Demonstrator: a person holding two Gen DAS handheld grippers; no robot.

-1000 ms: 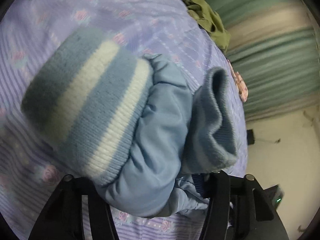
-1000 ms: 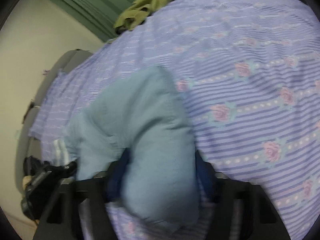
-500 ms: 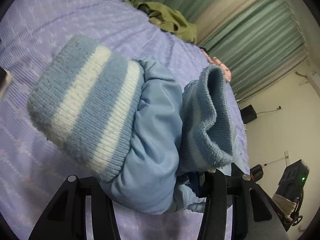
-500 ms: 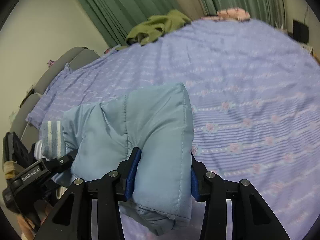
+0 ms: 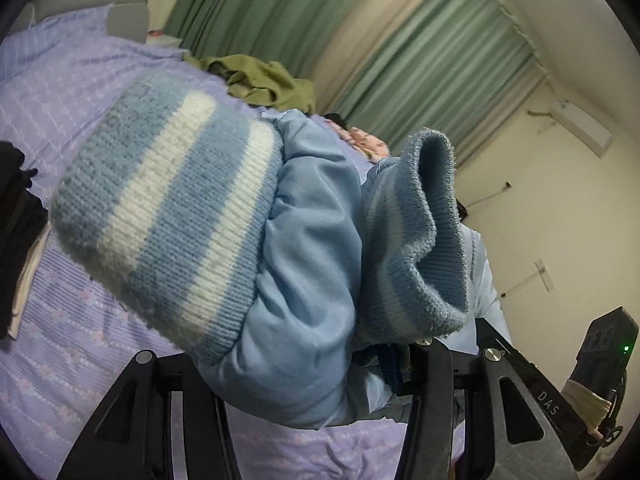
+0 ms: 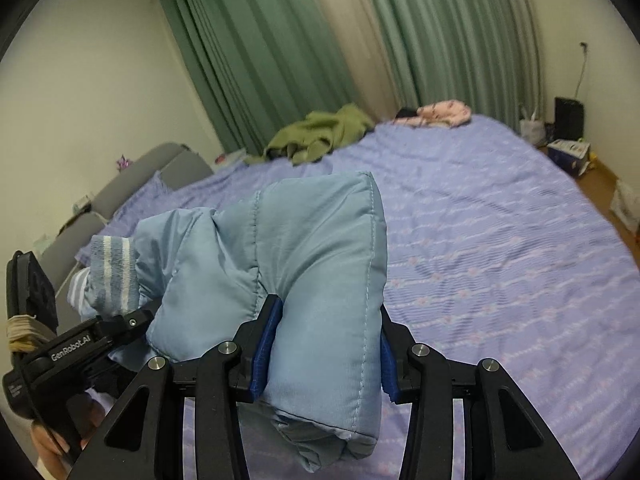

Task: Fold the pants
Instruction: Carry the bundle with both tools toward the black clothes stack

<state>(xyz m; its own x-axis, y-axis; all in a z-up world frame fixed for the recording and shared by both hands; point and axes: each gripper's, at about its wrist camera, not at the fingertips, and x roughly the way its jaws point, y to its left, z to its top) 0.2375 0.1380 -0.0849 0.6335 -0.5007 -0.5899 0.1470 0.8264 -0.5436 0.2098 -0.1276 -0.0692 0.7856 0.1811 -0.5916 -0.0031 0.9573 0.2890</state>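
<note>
My left gripper (image 5: 308,364) and right gripper (image 6: 320,352) each clamp a bunched end of the padded blue pants (image 6: 320,264), held above the bed (image 6: 500,240). The garment's long axis runs gripper to gripper; the left holds the striped cuffs (image 5: 168,224).

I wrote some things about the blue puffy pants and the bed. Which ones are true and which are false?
1. Both grippers are holding the blue pants. True: the right gripper and the left gripper each pinch padded fabric.
2. The pants cuffs are plain red. False: they are knitted with blue and white stripes.
3. A green garment lies on the bed by the curtains. True.
4. The bedsheet is plain white. False: it is purple with small flowers.
5. The pink cloth is in the right gripper. False: it lies at the bed's far edge.
</note>
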